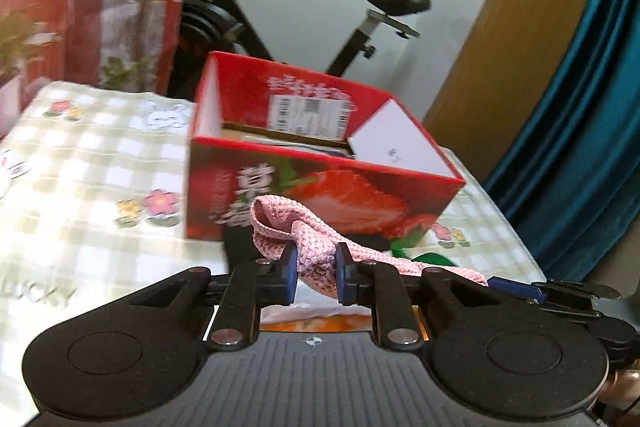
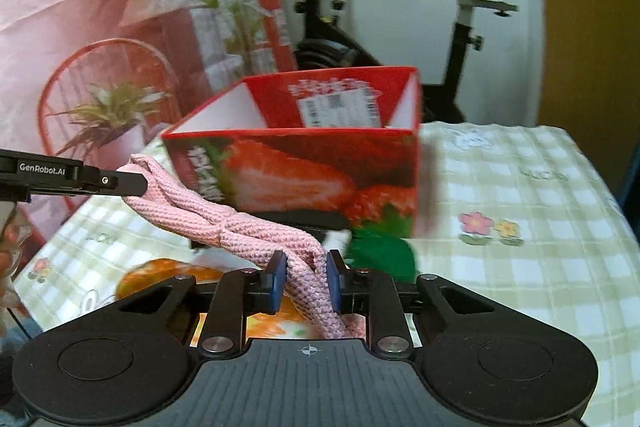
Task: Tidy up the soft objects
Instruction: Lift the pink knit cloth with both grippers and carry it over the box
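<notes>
My left claw (image 1: 316, 273) pinches one end of the pink cloth (image 1: 304, 239); my right claw (image 2: 307, 281) clamps the other. The box (image 2: 320, 163) sits just ahead. I judge that slack cloth could snag its rim or slip free.
</notes>
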The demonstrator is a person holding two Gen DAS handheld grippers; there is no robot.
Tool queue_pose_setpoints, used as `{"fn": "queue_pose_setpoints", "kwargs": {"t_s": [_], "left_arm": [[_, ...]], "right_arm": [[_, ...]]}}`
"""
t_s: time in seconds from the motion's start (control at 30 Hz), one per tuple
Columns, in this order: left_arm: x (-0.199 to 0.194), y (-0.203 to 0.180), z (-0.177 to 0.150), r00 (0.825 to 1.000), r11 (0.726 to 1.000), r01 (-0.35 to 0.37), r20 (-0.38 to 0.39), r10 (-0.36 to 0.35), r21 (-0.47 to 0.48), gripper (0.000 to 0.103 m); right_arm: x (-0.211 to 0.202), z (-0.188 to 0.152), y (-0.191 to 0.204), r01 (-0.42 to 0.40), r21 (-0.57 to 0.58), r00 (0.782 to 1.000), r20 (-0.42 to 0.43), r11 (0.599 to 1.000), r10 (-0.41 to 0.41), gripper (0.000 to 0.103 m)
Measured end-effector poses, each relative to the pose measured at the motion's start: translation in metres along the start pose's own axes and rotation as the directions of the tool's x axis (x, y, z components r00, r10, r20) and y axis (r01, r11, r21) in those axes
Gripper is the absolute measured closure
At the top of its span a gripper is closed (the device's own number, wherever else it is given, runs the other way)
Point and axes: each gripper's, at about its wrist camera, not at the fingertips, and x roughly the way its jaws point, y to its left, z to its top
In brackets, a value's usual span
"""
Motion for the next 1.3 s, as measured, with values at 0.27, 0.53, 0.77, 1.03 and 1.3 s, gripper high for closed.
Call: {"fn": "queue_pose_setpoints", "kwargs": {"t_s": [0.27,0.53,0.77,1.03,1.3], "left_arm": [[-0.01,0.031,-0.041,0.994,0.992,-0.055,-0.097,0.044,-0.116,0.083],[-0.011,0.039,-0.056,0.994,0.985,-0.055,-0.098,0.039,-0.163,0.083],[-0.008,0.041,-0.064,0.993,0.983,-0.074,-0.098,0.058,-0.168,0.083],[-0.006,0.038,-0.066,0.991,0.986,-0.101,-0.099,0.089,-0.132,0.083],[-0.004,0.041,-0.067,0.991,0.984,-0.1,-0.105,0.085,-0.147,0.083]], "right_arm": [[0.018,-0.017,0.021,-0.055,-0.012,0.996,-0.065,0.998,0.054,0.082],[0.015,-0.031,0.024,-0.029,-0.034,0.998,-0.051,0.999,0.027,0.072],[0.012,-0.038,0.022,0.027,-0.056,0.998,-0.051,0.998,-0.03,0.055],[0.016,-0.044,0.023,0.083,-0.109,0.994,-0.063,0.991,-0.09,0.052],[0.017,-0.044,0.015,0.061,-0.054,0.995,-0.077,0.997,-0.065,0.061]]}}
